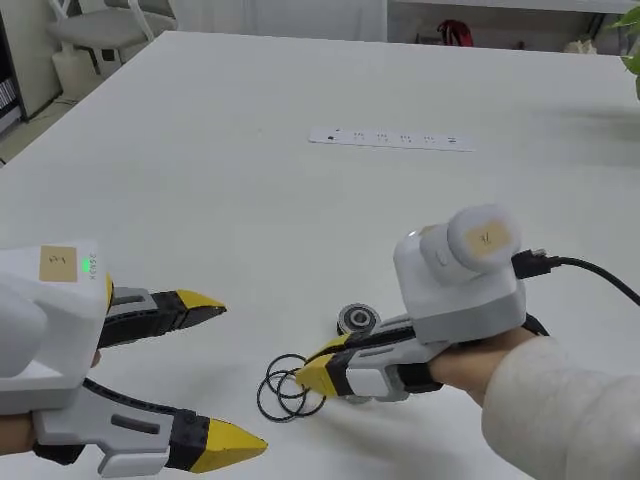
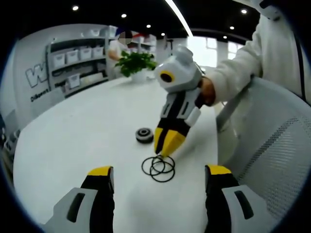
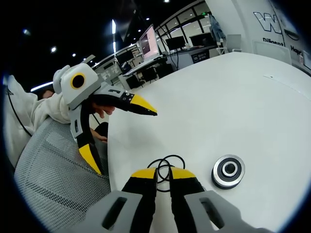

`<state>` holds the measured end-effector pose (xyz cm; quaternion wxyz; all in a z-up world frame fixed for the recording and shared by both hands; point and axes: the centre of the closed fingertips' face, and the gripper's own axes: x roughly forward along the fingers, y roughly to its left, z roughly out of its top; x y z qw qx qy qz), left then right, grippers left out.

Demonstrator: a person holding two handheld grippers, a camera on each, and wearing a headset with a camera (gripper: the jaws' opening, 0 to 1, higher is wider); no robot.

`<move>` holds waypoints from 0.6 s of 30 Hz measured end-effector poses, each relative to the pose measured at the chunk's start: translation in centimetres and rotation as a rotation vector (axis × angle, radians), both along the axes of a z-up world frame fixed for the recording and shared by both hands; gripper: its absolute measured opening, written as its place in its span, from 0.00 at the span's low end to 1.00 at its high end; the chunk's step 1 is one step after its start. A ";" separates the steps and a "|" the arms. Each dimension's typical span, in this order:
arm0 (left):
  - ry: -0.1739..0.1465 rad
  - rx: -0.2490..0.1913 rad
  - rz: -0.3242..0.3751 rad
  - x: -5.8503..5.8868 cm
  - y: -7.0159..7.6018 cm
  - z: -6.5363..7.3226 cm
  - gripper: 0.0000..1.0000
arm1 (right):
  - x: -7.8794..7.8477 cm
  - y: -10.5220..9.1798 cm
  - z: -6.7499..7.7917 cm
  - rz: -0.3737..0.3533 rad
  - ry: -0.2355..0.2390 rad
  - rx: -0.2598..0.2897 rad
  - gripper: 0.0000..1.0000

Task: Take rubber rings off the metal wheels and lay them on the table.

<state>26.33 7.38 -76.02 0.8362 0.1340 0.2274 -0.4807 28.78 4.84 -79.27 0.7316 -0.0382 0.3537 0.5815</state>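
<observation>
The right hand-held gripper (image 1: 308, 375) has its jaws squeezed together, tips right on the pile of rubber rings (image 1: 287, 391) lying flat on the tabletop (image 1: 300, 200) (can't tell if one's actually pinched). The metal wheel (image 1: 357, 320) sits just beside it on the far side, so that gripper's nearer. The left hand-held gripper (image 1: 222, 375) hangs wide open, further off, pointing at the pile.

You have about three thin black rubber rings (image 1: 287, 387) (image 2: 158, 167) (image 3: 163, 165) lying flat on the white counter (image 1: 300, 200), overlapping in a loose cluster. Your small round metal wheel (image 1: 357, 319) (image 2: 144, 135) (image 3: 228, 171), with its dark centre, lies flat near them, not touching.
</observation>
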 end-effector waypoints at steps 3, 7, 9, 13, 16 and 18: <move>0.001 0.001 0.001 0.0 0.0 0.0 0.78 | 0.2 0.0 0.3 -0.006 -0.007 0.006 0.06; 0.001 0.000 0.004 0.0 0.1 0.0 0.78 | 0.5 -0.1 0.7 -0.013 -0.018 0.012 0.07; 0.001 0.000 0.006 0.0 0.1 0.0 0.78 | 0.6 -0.1 0.9 -0.016 -0.024 0.015 0.07; 0.002 0.000 0.008 0.0 0.2 0.0 0.78 | 0.9 -0.2 1.3 -0.023 -0.034 0.022 0.07; 0.002 0.003 0.009 0.0 0.2 0.0 0.78 | 1.2 -0.3 1.7 -0.031 -0.043 0.027 0.07; 0.002 0.003 0.009 0.0 0.2 0.0 0.78 | 1.4 -0.4 2.0 -0.038 -0.049 0.032 0.07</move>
